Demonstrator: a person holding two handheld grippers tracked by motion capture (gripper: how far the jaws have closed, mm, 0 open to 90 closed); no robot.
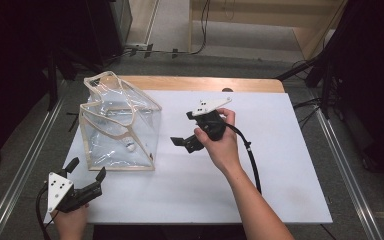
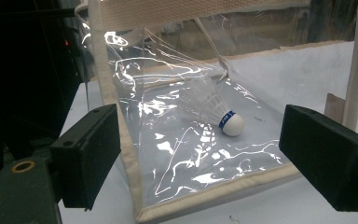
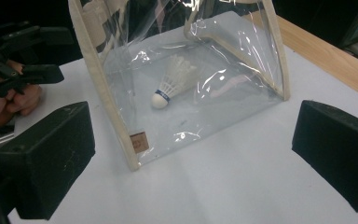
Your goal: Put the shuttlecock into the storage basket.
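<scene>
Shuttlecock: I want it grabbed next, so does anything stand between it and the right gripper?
Yes. The shuttlecock lies inside the clear bag, whose transparent side wall stands between it and the right gripper. Its jaws are open, short of the bag.

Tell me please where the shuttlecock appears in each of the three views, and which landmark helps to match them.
High view: the shuttlecock is a small white spot inside the clear bag, left of centre.
Left gripper view: it lies right of centre, cork toward the lower right, behind the bag's wall.
Right gripper view: it lies at upper centre, cork toward the lower left.
Shared landmark: the bag's beige trim.
</scene>
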